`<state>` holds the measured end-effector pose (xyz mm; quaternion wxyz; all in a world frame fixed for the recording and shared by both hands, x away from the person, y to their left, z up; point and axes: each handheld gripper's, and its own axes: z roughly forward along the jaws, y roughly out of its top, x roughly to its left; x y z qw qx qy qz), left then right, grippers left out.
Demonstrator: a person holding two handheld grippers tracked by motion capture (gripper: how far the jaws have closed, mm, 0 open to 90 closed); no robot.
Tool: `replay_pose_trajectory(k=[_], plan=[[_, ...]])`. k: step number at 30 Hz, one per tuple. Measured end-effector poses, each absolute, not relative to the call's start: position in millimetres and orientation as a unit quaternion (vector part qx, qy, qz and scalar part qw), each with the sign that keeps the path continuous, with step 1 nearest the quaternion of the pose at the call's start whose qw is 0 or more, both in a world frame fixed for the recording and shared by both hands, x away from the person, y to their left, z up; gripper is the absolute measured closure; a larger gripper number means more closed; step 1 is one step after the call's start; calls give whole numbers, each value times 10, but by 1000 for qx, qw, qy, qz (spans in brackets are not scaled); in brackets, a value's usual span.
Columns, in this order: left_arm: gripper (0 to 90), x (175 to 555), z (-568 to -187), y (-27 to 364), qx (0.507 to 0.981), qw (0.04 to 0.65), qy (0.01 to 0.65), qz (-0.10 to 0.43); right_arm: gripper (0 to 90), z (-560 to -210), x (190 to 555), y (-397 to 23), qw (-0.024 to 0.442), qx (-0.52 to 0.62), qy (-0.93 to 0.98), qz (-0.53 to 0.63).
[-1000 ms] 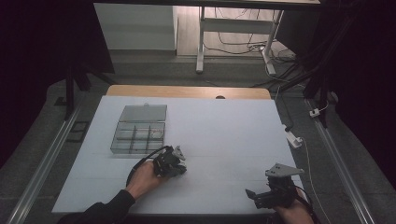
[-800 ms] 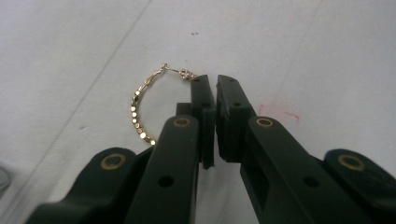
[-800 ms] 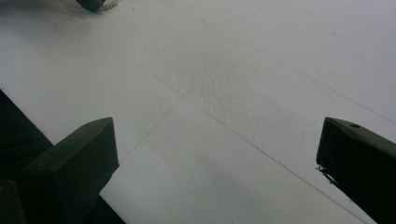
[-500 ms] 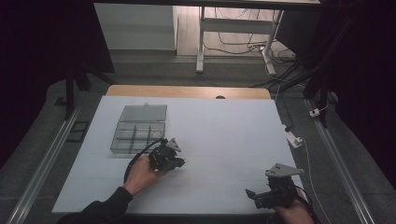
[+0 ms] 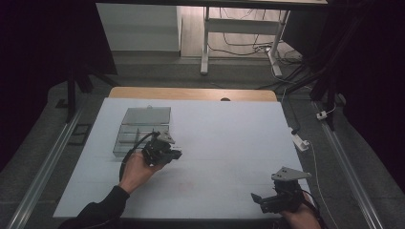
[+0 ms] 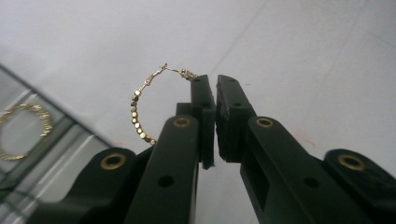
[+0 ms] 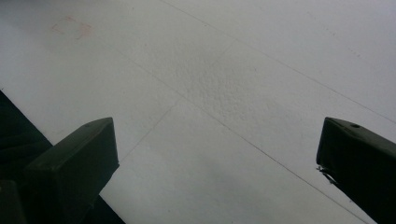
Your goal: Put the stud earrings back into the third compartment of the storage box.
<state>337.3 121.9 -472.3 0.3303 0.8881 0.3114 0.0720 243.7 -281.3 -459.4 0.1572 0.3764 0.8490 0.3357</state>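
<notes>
Carrying a gold hoop earring [image 6: 140, 105] clamped at its clasp, left gripper [image 5: 168, 153] has shifted toward 11 o'clock, nearing the compartment box [image 5: 143, 125]; right gripper [image 5: 267, 199] idle, jaws apart.

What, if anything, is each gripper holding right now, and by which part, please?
The left gripper pinches a gold beaded hoop earring near its clasp end, the beaded arc hanging free beside the jaws. The right gripper is open and holds nothing.

A white table [image 5: 229, 143] stands on grey floor; beyond it, desk legs [image 5: 205, 43] and tangled cables [image 5: 248, 47].
</notes>
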Motion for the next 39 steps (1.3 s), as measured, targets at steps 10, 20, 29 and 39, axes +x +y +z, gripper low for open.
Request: replay_pose_trajectory(k=[10, 20, 29, 39], plan=[[864, 3503, -4687, 1483, 870, 335, 351, 91, 0, -4593, 2441, -2821, 155, 378, 848, 338], [864, 3626, -4673, 1666, 856, 338, 377, 102, 0, -4594, 2445, -2824, 154, 380, 847, 339], [863, 3758, -4699, 1744, 847, 338, 396, 108, 0, -4598, 2452, -2822, 152, 381, 847, 338], [863, 3964, -4747, 1799, 835, 344, 417, 104, 0, -4600, 2457, -2821, 150, 383, 848, 335]])
